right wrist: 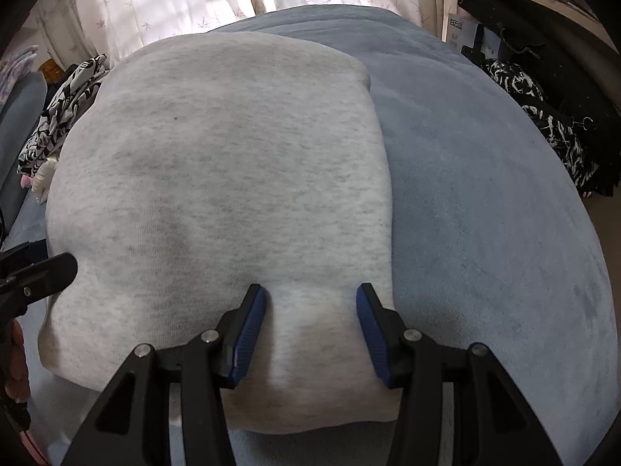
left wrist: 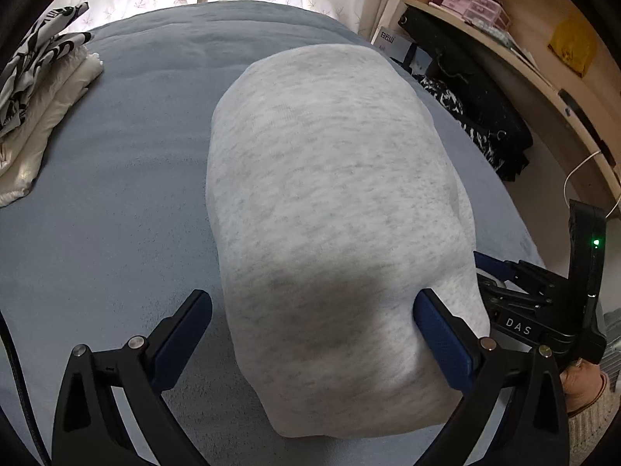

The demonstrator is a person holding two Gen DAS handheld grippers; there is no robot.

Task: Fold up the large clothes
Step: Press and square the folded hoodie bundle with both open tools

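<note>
A folded grey garment [right wrist: 217, 194] lies mid-bed [right wrist: 485, 213], its near edge between the wide-open left hand-held gripper [left wrist: 312, 338] and half-open right hand-held gripper [right wrist: 310, 330], neither visibly pinching; sliding it could likely loosen the fold.

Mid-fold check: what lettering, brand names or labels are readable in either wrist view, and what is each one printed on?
"DAS": white letters on the black body of the right gripper, seen from the left wrist.
White cardboard box beside the wooden shelf: dark printed logo, too blurred to read in either view.
Folded light grey knit garment: no print visible.
</note>
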